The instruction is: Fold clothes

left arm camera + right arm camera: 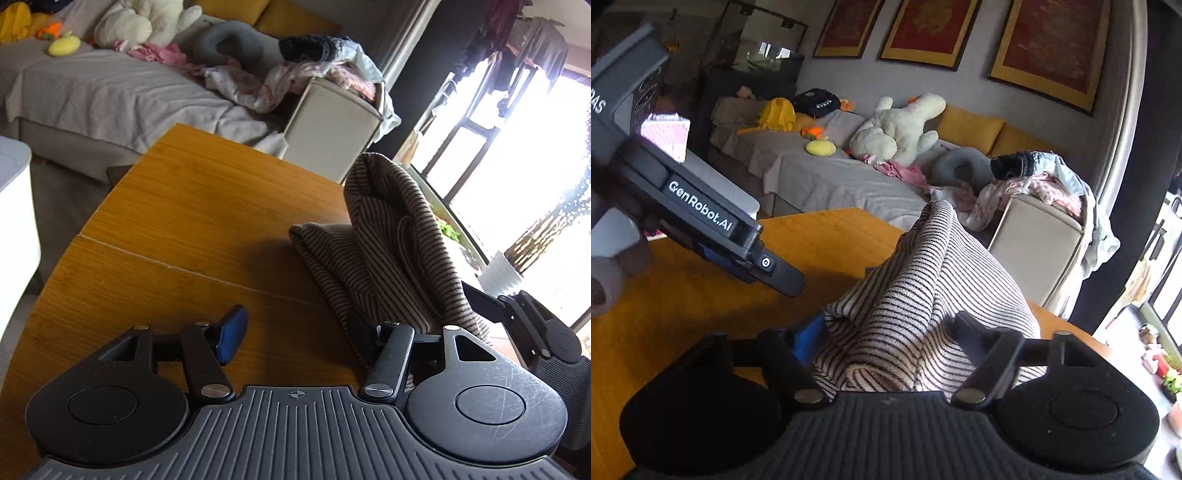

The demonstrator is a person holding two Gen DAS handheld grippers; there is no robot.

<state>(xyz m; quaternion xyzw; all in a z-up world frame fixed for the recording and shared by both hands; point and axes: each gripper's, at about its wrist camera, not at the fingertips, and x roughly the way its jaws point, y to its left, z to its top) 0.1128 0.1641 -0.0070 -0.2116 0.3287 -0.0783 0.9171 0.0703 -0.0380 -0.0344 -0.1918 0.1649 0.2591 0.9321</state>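
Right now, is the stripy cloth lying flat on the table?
No, the stripy cloth is bunched and lifted into a peak above the table.

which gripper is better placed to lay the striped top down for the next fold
Right. The right gripper already has the striped garment bunched between its fingers and raised above the wooden table. The left gripper is open, with only its right finger against the fabric.
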